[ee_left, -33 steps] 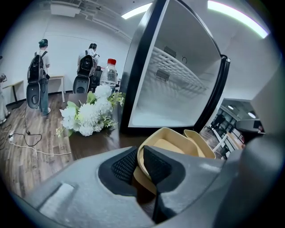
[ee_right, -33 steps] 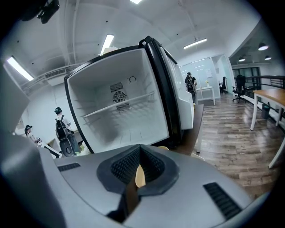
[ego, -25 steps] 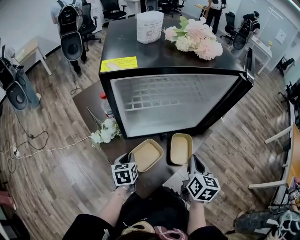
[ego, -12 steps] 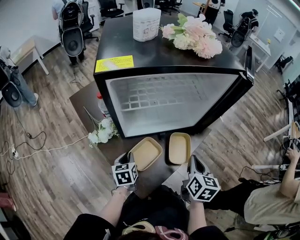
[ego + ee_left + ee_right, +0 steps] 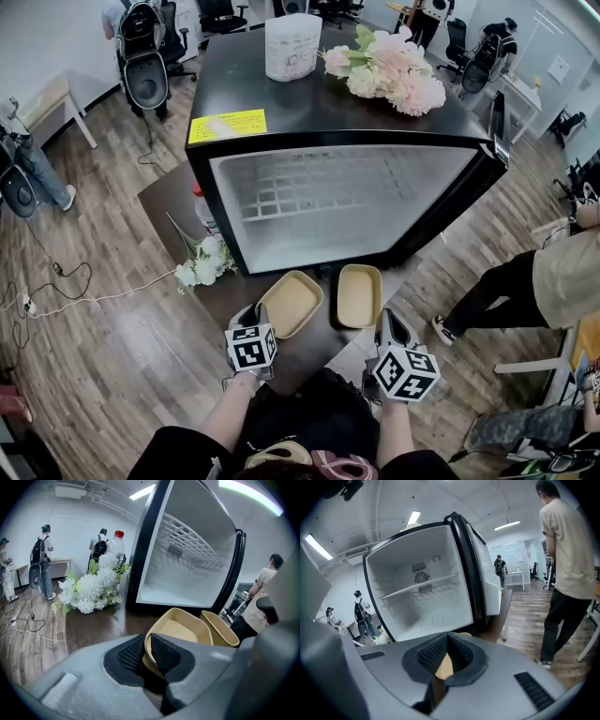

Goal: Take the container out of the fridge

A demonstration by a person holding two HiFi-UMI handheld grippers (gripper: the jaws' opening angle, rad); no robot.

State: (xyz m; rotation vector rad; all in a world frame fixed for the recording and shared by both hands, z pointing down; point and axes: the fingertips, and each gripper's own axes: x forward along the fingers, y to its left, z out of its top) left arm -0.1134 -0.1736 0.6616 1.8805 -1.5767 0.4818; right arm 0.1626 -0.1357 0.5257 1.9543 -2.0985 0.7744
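Two empty tan containers stand on the dark table in front of the open fridge (image 5: pixel 225 216), the left container (image 5: pixel 292 305) and the right container (image 5: pixel 360 295). My left gripper (image 5: pixel 261 317) is shut on the near rim of the left container (image 5: pixel 180 629), with the rim pinched between the black pads (image 5: pixel 129 653). My right gripper (image 5: pixel 384 323) is shut just short of the right container's near corner; a strip of tan (image 5: pixel 444 668) shows beyond its closed pads (image 5: pixel 429 654). The fridge's white inside (image 5: pixel 422 597) holds only bare shelves.
White artificial flowers (image 5: pixel 206 262) and a red-capped bottle (image 5: pixel 208 214) sit on the table's left. Pink flowers (image 5: pixel 389 70) and a white pack (image 5: pixel 292 47) lie on the fridge top. The fridge door (image 5: pixel 497 122) hangs open on the right. A person (image 5: pixel 544 281) walks close by at the right.
Neither gripper nor either container has moved. The person at the right has risen and now walks beside the table.
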